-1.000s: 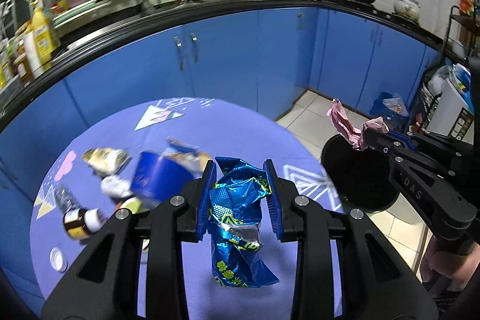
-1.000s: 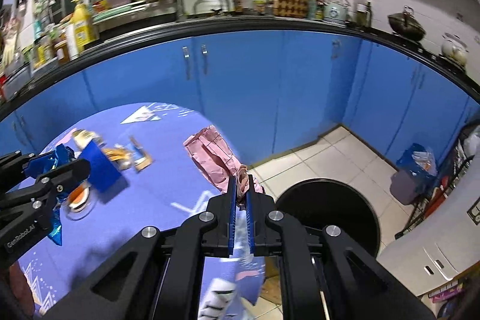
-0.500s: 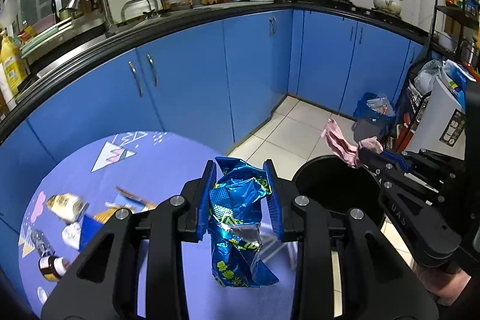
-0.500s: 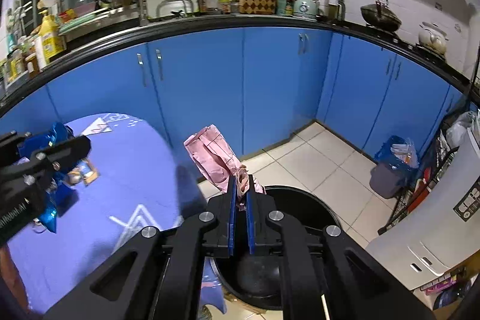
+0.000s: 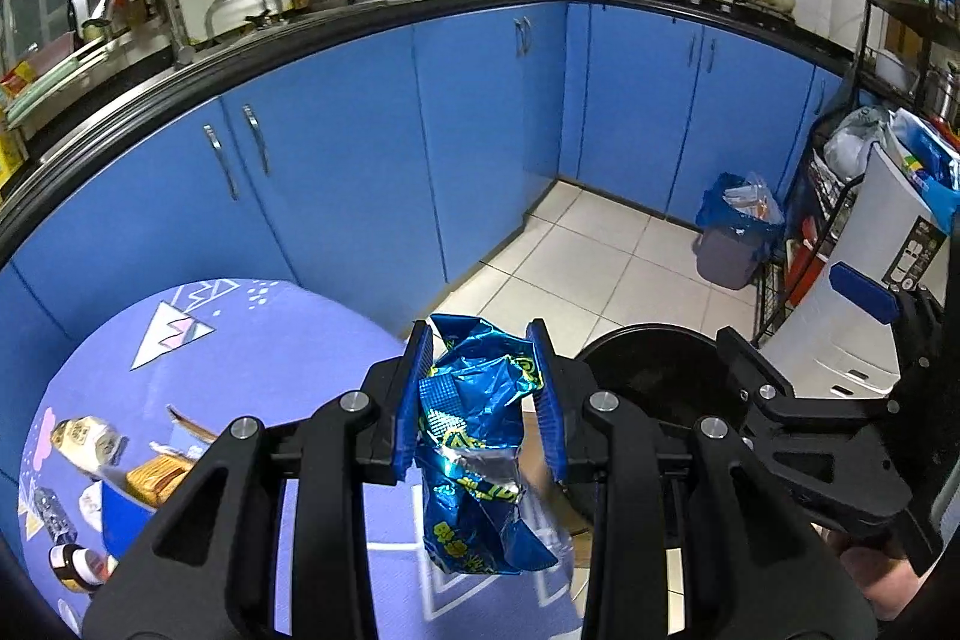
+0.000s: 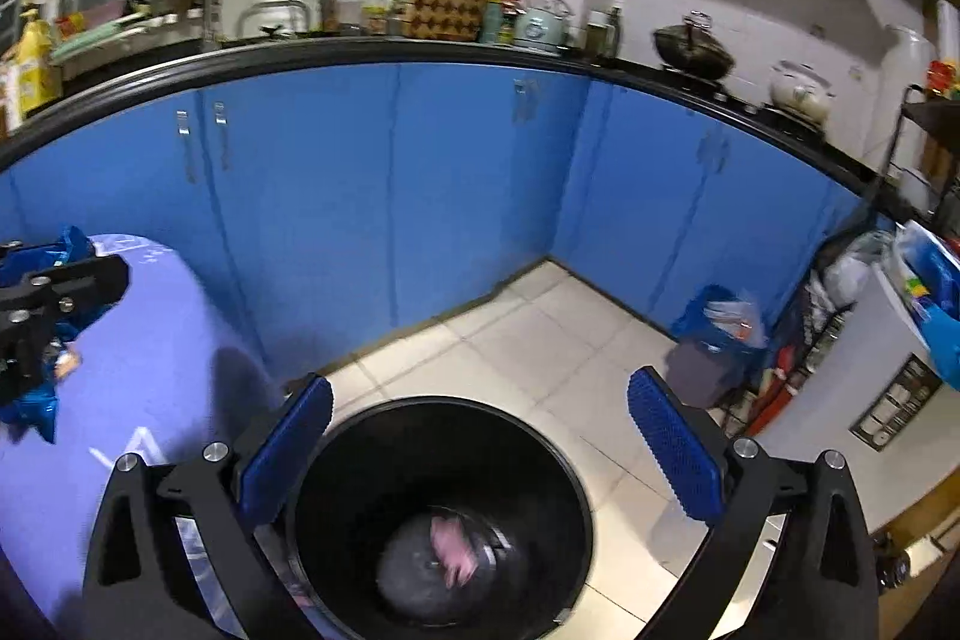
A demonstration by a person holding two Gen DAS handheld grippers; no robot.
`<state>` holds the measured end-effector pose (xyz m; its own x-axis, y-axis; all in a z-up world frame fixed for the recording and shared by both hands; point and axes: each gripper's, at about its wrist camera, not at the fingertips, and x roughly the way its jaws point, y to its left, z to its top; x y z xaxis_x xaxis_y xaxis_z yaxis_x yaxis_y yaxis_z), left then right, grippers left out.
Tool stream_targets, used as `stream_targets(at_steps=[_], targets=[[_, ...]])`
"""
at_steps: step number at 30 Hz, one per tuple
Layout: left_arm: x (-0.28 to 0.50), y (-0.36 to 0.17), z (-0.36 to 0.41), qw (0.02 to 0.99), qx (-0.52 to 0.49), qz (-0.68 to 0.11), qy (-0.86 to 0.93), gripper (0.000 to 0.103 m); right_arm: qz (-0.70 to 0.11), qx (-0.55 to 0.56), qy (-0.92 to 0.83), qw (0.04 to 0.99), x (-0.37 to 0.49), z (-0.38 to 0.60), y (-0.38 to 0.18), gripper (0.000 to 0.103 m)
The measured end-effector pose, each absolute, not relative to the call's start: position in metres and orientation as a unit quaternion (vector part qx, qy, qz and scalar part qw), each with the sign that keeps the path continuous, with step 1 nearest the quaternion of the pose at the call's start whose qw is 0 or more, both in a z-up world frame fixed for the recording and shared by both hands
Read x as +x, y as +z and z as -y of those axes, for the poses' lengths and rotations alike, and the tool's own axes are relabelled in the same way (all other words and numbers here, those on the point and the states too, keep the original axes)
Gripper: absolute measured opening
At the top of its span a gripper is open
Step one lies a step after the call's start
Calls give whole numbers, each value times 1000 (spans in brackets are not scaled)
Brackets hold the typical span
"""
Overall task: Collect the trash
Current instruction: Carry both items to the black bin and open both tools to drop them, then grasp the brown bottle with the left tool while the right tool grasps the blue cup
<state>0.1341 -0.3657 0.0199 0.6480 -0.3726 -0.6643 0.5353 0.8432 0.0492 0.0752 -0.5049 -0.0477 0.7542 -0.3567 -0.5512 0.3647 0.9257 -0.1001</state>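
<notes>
The right gripper (image 6: 480,436) has just been opening and its jaws now stand wide with nothing between them, right above the black bin (image 6: 576,496); the pink wrapper (image 6: 451,544) is down inside the bin, a bit blurry; the left gripper (image 5: 483,400) is clamped on a crumpled blue foil bag (image 5: 480,448) over the edge of the purple table (image 5: 198,340), just beside the bin; more trash (image 5: 90,436) sits on the table's far left.

Bin (image 6: 576,466) mouth unobstructed; table (image 6: 150,400) edge just beside rim.
</notes>
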Motion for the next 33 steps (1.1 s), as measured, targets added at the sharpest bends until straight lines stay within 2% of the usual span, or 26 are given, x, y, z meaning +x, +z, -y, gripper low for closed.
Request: stream_targets(at_steps=[13, 14, 15, 16, 17, 27, 33], targets=[[117, 17, 435, 883, 146, -324, -306, 35, -300, 28, -227, 926, 57, 543, -56, 96], [118, 17, 438, 883, 146, -324, -306, 45, -300, 28, -228, 926, 55, 544, -57, 96], [118, 18, 439, 884, 145, -324, -303, 62, -300, 29, -228, 926, 54, 546, -58, 96], [119, 18, 440, 887, 143, -324, -297, 97, -301, 30, -228, 925, 53, 547, -58, 96], [119, 20, 438, 893, 138, -316, -289, 100, -302, 30, -228, 925, 53, 547, -60, 96], [125, 28, 412, 905, 125, -310, -263, 99, -301, 36, -214, 929, 52, 536, -54, 96], [114, 40, 371, 918, 119, -294, -239, 99, -294, 27, -176, 939, 53, 501, -42, 96]])
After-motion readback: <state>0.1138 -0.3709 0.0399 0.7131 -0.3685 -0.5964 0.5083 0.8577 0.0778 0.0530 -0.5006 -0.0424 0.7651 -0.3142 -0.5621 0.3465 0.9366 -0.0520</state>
